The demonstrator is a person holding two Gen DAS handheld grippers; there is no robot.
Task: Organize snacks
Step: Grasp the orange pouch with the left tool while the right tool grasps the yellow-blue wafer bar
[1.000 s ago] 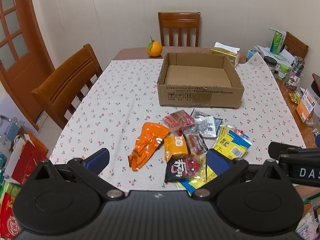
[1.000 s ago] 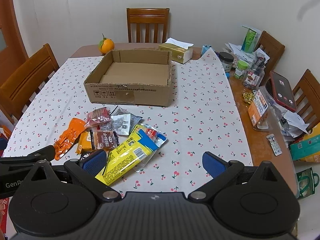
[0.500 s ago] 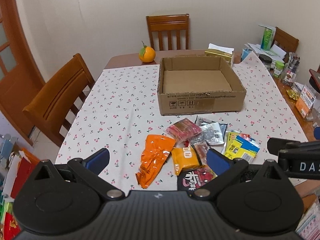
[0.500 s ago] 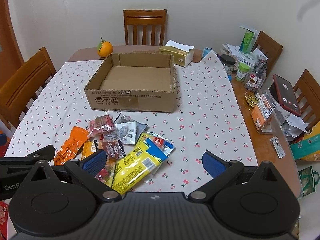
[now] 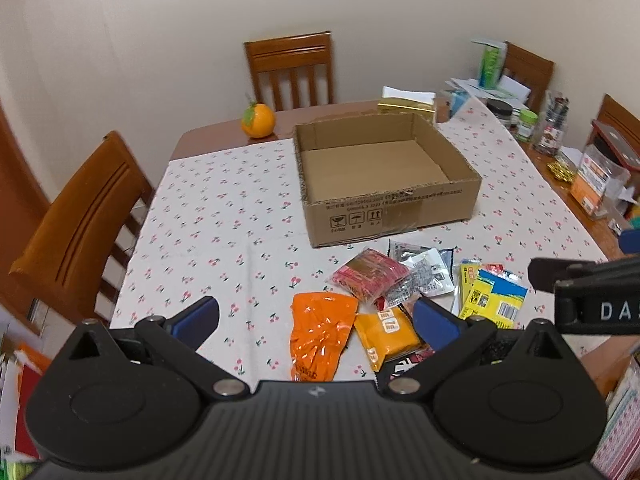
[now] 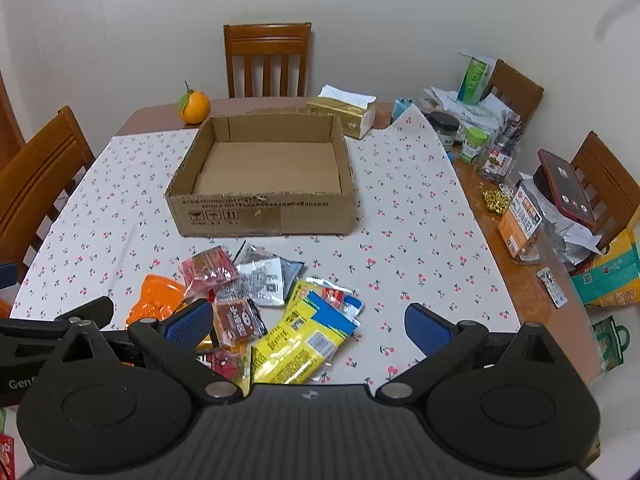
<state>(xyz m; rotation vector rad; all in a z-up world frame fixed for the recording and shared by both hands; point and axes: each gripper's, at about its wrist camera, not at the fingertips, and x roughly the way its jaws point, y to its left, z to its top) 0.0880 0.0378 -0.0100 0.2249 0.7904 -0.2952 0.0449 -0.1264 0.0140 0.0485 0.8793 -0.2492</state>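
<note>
Both grippers hover, left gripper (image 5: 316, 314) and right gripper (image 6: 308, 320) with fingers spread wide, holding nothing. Snack packets (image 6: 256, 284) lie heaped on the counter before the empty cardboard box (image 6: 264, 216). Overlapping, slippery wrappers could drag neighbours along.

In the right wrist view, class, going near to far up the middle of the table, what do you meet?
Yellow packet → silver packet → cardboard box → tissue box → far chair.
</note>
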